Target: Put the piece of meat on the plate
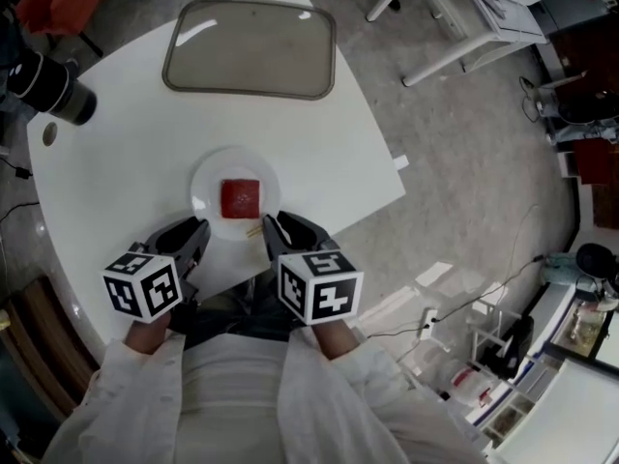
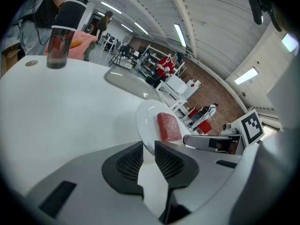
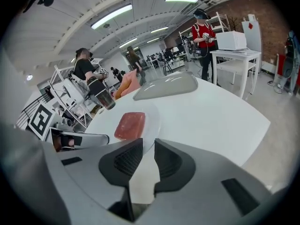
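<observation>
A red square piece of meat [image 1: 240,197] lies flat in the middle of a small white plate [image 1: 206,199] on the white table. My left gripper [image 1: 196,232] rests just short of the plate's near-left rim. My right gripper [image 1: 274,228] rests at its near-right rim. Neither touches the meat. In the left gripper view, the jaws [image 2: 149,146] stand drawn together with only a narrow slit, nothing between them, and the meat [image 2: 168,126] and plate [image 2: 146,118] lie just beyond. The right gripper view shows the same: gripper [image 3: 148,146], meat [image 3: 130,124], plate [image 3: 153,118].
A grey rectangular tray [image 1: 250,48] lies at the table's far side. A dark tumbler [image 1: 53,90] stands at the far left edge, near a small round disc [image 1: 48,134]. The table's right edge [image 1: 387,162] drops to the floor. People stand in the background.
</observation>
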A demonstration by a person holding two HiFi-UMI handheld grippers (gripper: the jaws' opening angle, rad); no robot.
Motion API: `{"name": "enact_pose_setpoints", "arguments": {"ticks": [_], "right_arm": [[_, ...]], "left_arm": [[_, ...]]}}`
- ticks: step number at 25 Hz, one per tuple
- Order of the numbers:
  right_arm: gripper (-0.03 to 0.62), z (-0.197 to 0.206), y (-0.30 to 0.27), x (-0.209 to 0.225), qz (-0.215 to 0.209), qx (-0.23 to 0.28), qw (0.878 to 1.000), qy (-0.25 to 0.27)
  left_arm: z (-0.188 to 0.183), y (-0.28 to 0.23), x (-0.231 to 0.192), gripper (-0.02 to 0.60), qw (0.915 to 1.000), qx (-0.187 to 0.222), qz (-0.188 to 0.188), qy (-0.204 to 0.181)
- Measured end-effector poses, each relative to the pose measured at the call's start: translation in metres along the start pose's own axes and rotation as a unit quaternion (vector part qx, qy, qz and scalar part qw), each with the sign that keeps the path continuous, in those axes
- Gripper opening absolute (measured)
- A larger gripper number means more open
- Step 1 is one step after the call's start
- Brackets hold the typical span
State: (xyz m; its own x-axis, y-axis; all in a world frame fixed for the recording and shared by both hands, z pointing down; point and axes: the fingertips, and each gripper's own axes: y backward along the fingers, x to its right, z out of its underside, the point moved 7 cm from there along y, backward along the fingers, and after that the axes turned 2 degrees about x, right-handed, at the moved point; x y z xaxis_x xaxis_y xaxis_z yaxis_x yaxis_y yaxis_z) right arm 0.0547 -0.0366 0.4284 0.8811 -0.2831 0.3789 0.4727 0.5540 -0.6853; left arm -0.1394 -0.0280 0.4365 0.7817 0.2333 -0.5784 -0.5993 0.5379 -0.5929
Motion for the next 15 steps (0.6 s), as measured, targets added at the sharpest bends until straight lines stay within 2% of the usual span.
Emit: {"name": "enact_pose_setpoints", "arguments": {"ticks": [8,12,15], "right_arm": [[0.084,-0.060,-0.023,0.022,-0.031,-0.004,0.999,0.010],[0.083,-0.074,-0.031,0.030,-0.047,-0.013,0.999,0.012],[0.083,-0.106,-0.053,0.045,-0.054,-0.019,0.998,0.010]], "left_arm": [[-0.052,-0.024,0.005,0.074,0.9994,0.024,-0.024,0.011],[-0.061,-0.030,0.008,0.074,0.9984,0.035,-0.039,0.022],[-0.093,-0.052,0.003,0.074,0.9977,0.038,-0.049,0.028]]}}
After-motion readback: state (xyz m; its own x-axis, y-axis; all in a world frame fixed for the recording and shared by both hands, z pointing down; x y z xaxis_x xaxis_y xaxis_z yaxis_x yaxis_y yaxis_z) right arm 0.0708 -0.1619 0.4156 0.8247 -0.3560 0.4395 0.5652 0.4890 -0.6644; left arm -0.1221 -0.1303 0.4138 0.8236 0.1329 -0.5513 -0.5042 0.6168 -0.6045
